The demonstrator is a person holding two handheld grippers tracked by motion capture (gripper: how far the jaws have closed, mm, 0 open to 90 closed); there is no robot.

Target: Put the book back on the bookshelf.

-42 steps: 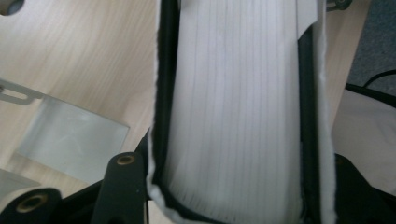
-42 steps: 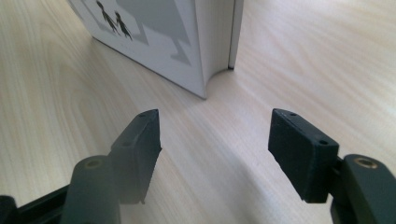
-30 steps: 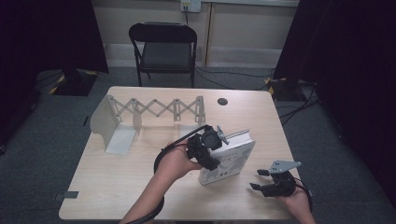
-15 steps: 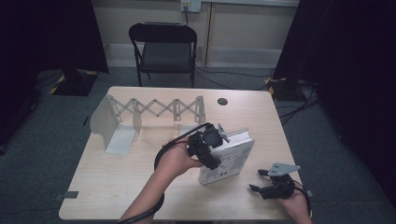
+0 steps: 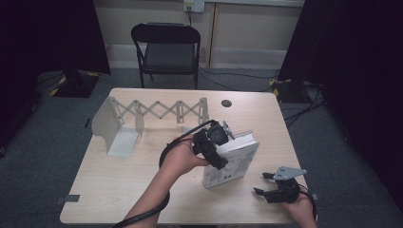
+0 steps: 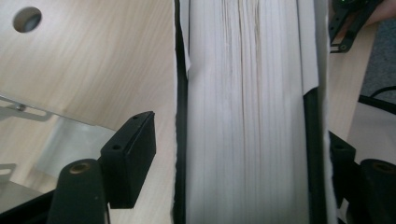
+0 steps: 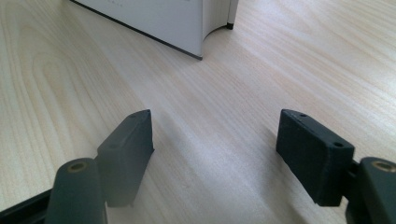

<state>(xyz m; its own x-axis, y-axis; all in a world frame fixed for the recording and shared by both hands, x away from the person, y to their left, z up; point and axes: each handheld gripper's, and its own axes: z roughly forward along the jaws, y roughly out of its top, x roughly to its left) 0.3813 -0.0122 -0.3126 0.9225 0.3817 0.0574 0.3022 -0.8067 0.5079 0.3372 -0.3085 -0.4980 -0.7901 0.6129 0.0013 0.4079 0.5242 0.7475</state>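
Observation:
A thick white book (image 5: 235, 164) stands upright on the wooden table (image 5: 142, 190), right of the middle. My left gripper (image 5: 222, 154) comes down over its top edge from the left. In the left gripper view the page block (image 6: 243, 93) lies between the jaws of my left gripper (image 6: 238, 149). The jaws have just been opening, and a gap shows between the left pad (image 6: 135, 144) and the cover. My right gripper (image 5: 262, 184) rests low at the table's front right, open, with bare wood between the jaws of my right gripper (image 7: 217, 135). The book's lower corner (image 7: 154, 18) is ahead of it.
A white expanding rack (image 5: 157, 111) with an end plate (image 5: 107, 126) stands at the back left of the table. A dark round grommet (image 5: 226, 103) sits near the far edge. A black folding chair (image 5: 166, 47) stands behind the table.
My left gripper's jaws have spread apart around the book's top, and the book still stands where it was. The right hand has not moved.

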